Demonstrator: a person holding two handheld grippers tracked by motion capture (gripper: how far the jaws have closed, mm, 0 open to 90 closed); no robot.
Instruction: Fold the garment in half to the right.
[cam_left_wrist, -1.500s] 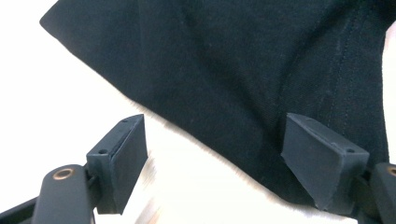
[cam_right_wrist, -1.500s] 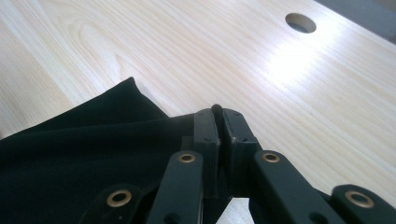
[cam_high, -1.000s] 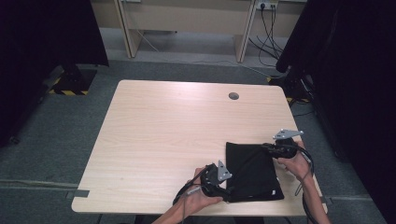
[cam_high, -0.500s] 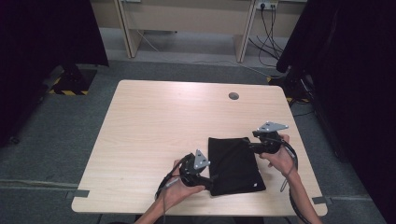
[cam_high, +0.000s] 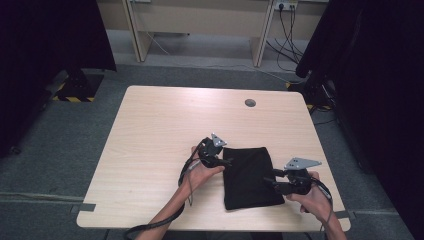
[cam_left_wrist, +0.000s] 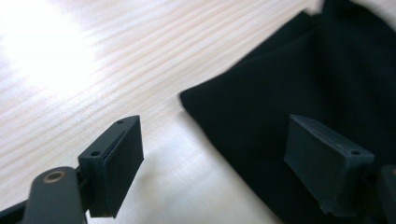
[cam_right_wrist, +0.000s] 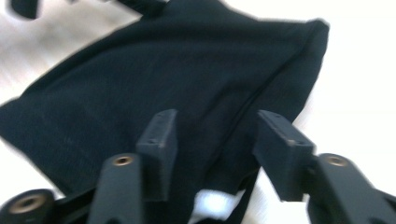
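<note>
High view shows us a folded black cloth (cam_high: 248, 177) lying flat on the wooden table (cam_high: 150, 130), toward the near right side. Left of the cloth, our left gripper (cam_high: 223, 161) sits at the cloth's upper left corner; in the left gripper view its jaws stand wide apart, one over bare wood and one over the fabric (cam_left_wrist: 299, 84), gripping nothing. A second ago the cloth lay farther right, close to the table's right edge; it has since slid left, and both hands have shifted with it. Right of the cloth, our right gripper (cam_high: 275, 181) points at the cloth's right edge. Its jaws have just been opening and then closing partway, and in the right gripper view they stand apart above the cloth (cam_right_wrist: 187, 70), not pinching it. We judge the cloth released, so the next grasp or fold can start.
</note>
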